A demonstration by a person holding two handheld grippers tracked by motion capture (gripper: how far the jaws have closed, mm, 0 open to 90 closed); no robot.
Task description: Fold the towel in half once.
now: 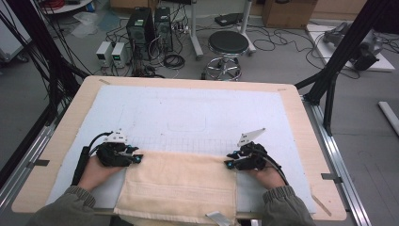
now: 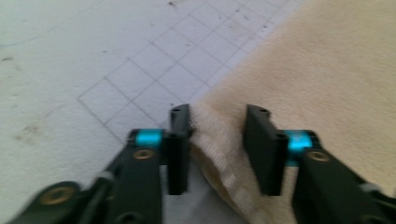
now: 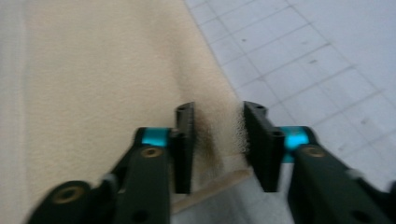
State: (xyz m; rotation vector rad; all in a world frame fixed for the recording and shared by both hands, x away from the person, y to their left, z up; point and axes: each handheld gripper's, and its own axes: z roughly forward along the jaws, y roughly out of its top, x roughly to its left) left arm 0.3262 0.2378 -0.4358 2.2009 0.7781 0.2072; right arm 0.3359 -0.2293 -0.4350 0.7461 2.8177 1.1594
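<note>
Left gripper [image 1: 137, 157] at the towel's [image 1: 181, 183] far left corner, fingers [image 2: 180, 140] a moderate gap apart with the corner of the cloth bunched up between them. One finger touching the raised fold; the other (on the towel side) standing a little clear of it, so no firm pinch visible in the left gripper view. Cannot tell for certain whether the cloth is clamped.

Right gripper [image 1: 229, 162] at the far right corner, fingers [image 3: 185, 140] likewise partly apart, straddling the towel's edge. Fuzzy pile of the edge pushed up in the gap (soft and blurred in the right gripper view), reaching toward both fingers, yet not plainly squeezed. Same doubt about a true grip here.

Cream towel lying flat on the white gridded mat [image 1: 197, 113], near the person's edge of the table [image 1: 301, 127], its near hem hanging slightly over that edge. Both hands [image 1: 96, 172] resting low behind the grippers, one at each side of the cloth, sleeves at the bottom of the high view.

No containers on the table.
</note>
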